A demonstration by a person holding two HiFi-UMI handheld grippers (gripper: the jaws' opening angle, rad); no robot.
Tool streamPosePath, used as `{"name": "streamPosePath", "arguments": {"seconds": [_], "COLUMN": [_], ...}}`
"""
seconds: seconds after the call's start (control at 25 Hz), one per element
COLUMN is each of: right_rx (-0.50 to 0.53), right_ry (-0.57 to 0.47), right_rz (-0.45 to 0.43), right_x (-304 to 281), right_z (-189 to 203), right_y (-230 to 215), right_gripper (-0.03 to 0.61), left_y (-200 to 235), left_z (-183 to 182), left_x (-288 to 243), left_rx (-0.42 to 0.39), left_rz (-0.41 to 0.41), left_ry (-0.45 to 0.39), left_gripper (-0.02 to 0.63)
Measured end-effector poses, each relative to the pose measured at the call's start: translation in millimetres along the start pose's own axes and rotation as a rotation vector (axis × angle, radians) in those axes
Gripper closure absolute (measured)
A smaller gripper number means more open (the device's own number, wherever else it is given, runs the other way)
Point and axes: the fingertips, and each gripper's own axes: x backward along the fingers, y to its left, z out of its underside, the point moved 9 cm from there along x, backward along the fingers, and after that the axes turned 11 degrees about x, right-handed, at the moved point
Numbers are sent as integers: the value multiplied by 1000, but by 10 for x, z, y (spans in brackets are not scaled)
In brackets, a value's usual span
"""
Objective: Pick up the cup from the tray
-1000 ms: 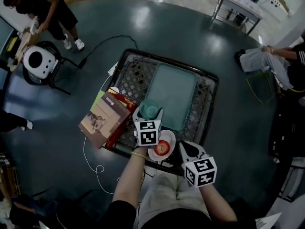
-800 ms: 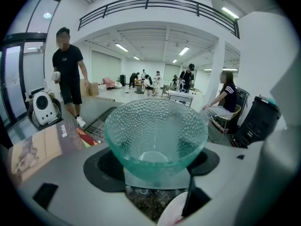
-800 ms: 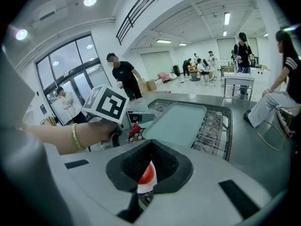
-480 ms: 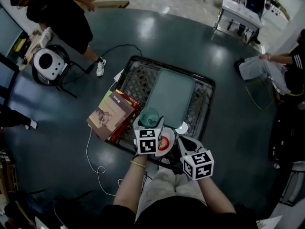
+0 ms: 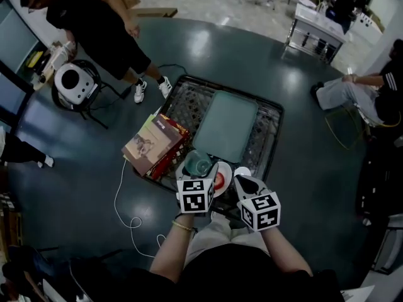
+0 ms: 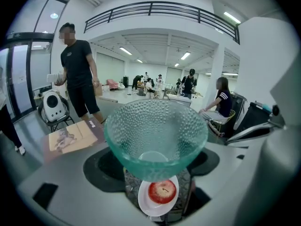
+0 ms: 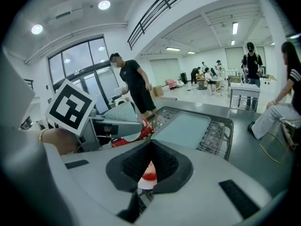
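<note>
One dark floor [image 5: 75,187] carries one bench [image 5: 272,123], a black lattice crate. On the bench lies one flat green tray [image 5: 225,126] with nothing standing on it. One book stack [image 5: 153,145], brown cover uppermost, leans over the bench's left edge.

Two people show whole in the head view: one standing person [image 5: 94,17] at upper left and one seated person [image 5: 352,88] at right.

There are two claws, each topped by one marker cube. The left claw [image 5: 198,172] is clamped on the one cup [image 5: 198,163], a dimpled blue-green glass. The cup is off the tray, just past the tray's near left corner, between the book stack and the plate. The right claw [image 5: 243,181] has its jaws pressed together with nothing between them, and sits just right of the plate.

One white plate [image 5: 221,176] sits at the bench's near edge and bears one red apple [image 5: 218,181].

The left gripper view alone shows the cup [image 6: 156,131] upright, mouth towards the camera, gripped low on its sides by the left claw [image 6: 155,167], with the plate [image 6: 149,205] and apple [image 6: 162,191] below it. The right gripper view alone shows the right claw [image 7: 149,158] with its pads meeting, a sliver of the plate beneath them, and the tray [image 7: 181,125] beyond.
</note>
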Motion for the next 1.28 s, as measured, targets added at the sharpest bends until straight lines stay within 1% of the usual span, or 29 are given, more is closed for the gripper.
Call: {"name": "streamPosePath", "arguments": {"seconds": [0.16,0.4,0.68,0.96,1.28], "right_rx": [16,37,57,78,110], "right_ry": [-6,-22,-47,-57,-55], "right_rz": [-14,-24,-36,-39,-34], "right_x": [68,122,172,261,317], "right_z": [28,40,49,51,62], "right_y": [113,214,321,390,401], "right_gripper": [577,577,577,577,577], "left_y": [-84,-156,-162,-183,-200], "left_z": [40,121,244,323,385], "left_x": [212,486,733,907,947], "left_rx": [-15,-11,-17,-5,4], "left_rz": [11,28,24,18,11], "left_ry": [-9,-14,-21,-37,-35], "left_gripper": [244,244,244,244,244]}}
